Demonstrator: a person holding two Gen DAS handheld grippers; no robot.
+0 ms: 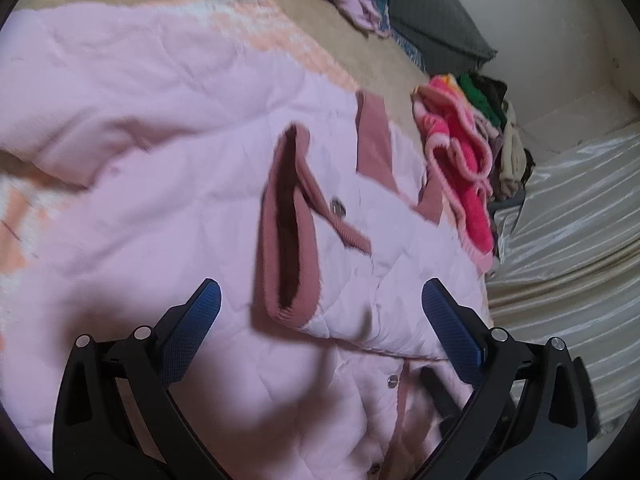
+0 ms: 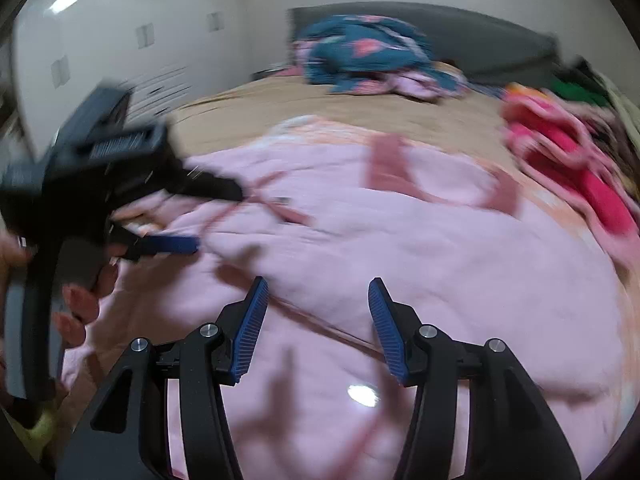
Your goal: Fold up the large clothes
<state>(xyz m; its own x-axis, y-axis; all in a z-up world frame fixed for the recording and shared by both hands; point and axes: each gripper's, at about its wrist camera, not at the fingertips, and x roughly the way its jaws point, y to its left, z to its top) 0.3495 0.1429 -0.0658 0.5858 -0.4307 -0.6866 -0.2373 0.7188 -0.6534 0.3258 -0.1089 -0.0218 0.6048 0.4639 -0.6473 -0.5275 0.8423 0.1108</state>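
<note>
Pale pink quilted jacket [image 1: 168, 152] spread flat on the bed [image 2: 248, 104], ribbed cuff [image 1: 286, 220] at 12 o'clock between open, empty left claw [image 1: 320, 320]; right claw [image 2: 318, 326] likewise parted and empty over slack cloth, likely to pinch several layers and drag the fold askew.

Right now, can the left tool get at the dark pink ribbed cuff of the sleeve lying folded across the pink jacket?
Probably yes. The left tool is open and hovers just short of the cuff, which lies exposed on top of the pink jacket. Nothing lies between them.
</note>
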